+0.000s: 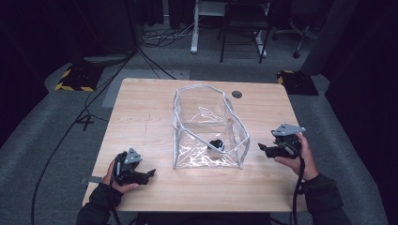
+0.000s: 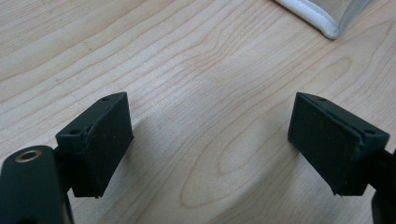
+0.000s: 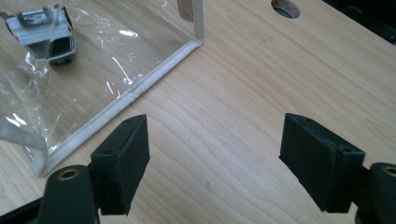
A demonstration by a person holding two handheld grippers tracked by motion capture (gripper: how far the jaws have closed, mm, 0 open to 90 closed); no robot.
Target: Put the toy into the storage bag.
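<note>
A clear plastic pouch (image 1: pixel 206 126) with white edging stands open on the wooden table (image 1: pixel 141 117). Inside it lies a small dark toy car (image 1: pixel 217 144); the right gripper view shows that car (image 3: pixel 44 32) through the plastic, with the pouch's white seam (image 3: pixel 140 88) running diagonally. My left gripper (image 1: pixel 148 174) rests near the front left of the table, open, with bare wood between its jaws (image 2: pixel 210 126). A corner of the pouch (image 2: pixel 322 23) lies beyond it. My right gripper (image 1: pixel 263 149) hovers just right of the pouch, open and holding nothing (image 3: pixel 215 144).
A round cable hole (image 1: pixel 237 94) sits in the table's far right part, also seen in the right gripper view (image 3: pixel 285 7). Beyond the table are a desk leg (image 1: pixel 194 33), a dark chair (image 1: pixel 244 28) and cables on the grey floor (image 1: pixel 84 112).
</note>
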